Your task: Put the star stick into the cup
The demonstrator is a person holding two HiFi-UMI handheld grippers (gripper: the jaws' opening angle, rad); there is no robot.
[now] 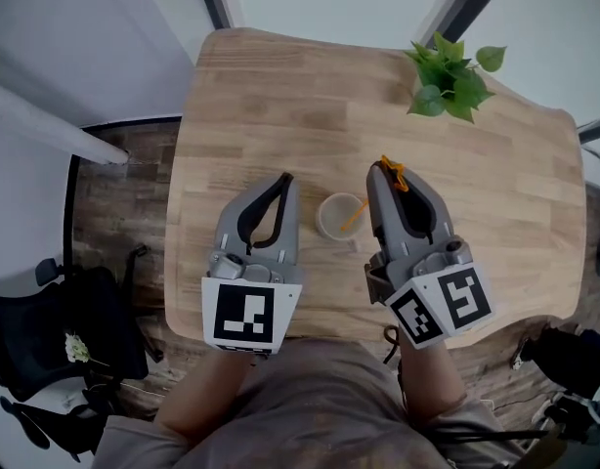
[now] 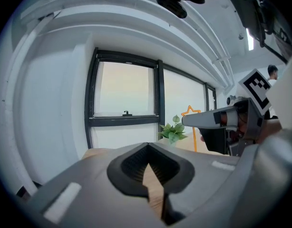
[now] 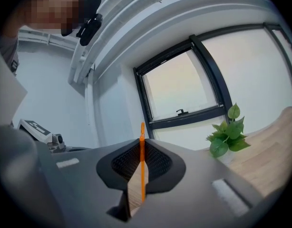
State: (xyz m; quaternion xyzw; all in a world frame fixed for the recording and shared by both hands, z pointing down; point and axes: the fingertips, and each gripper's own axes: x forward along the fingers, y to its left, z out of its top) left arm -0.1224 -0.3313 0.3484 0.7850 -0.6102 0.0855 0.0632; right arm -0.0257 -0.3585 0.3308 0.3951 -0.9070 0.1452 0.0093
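Stretching beneath both grippers, the wooden table [image 1: 280, 96] is carrying a cup [image 1: 331, 225]. Left of the cup, the left gripper [image 1: 285, 179] is hovering, jaws pressed together, empty. Right of it, the right gripper [image 1: 381, 169] is pinching the orange star stick [image 1: 356, 215]. Beyond the cup a plant [image 1: 450, 78] is sitting, and the stick's lower end is dipping into the cup.

Bright, soft, even daylight. Window [image 2: 124, 94] washed out pale in both gripper views; light seems to come from there. Faint shadows on table [image 1: 280, 96]. Gripper views fisheye: black corners, bent lines. Right gripper [image 3: 141, 137] blurred near lens; star stick [image 3: 142, 167] fairly crisp.
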